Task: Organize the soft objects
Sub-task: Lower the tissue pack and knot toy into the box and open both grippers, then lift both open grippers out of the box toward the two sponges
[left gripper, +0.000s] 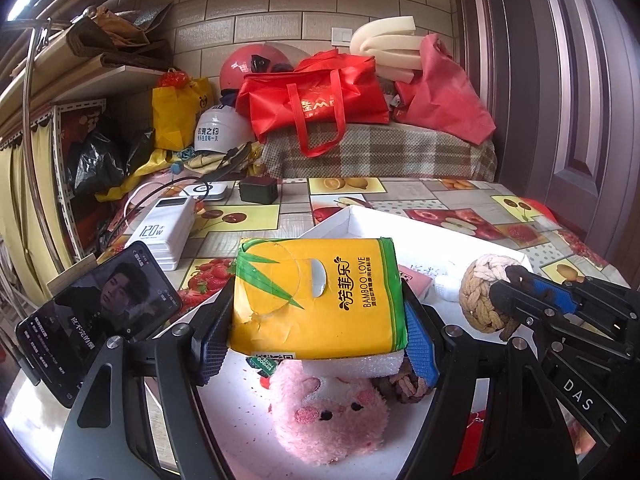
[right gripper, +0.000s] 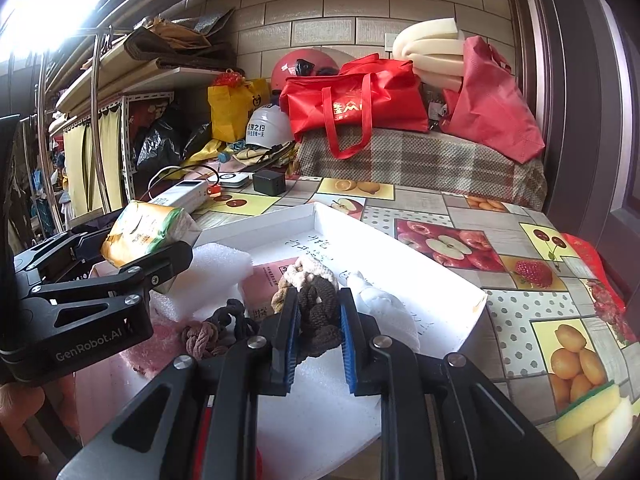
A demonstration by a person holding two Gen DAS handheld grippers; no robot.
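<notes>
A yellow tissue pack (left gripper: 320,296) hangs above the white tray (left gripper: 400,220), with my left gripper (left gripper: 318,320) shut on its two sides. Below it lie a white foam block (left gripper: 352,364) and a pink plush toy (left gripper: 332,412). My right gripper (right gripper: 319,320) is shut on a braided rope toy (right gripper: 316,292), brown and beige, held just over the tray (right gripper: 400,240). From the left wrist that rope ball (left gripper: 480,292) shows at the right, with the right gripper (left gripper: 532,296) behind it. In the right wrist view the tissue pack (right gripper: 140,232) and left gripper (right gripper: 132,244) are at the left.
In the tray also lie a second rope knot (right gripper: 204,336), a pink packet (right gripper: 264,284) and a white soft piece (right gripper: 384,304). A phone (left gripper: 100,320) and power bank (left gripper: 164,228) stand left of it. Sponges (right gripper: 588,412) lie at the table's right edge. Bags crowd the back.
</notes>
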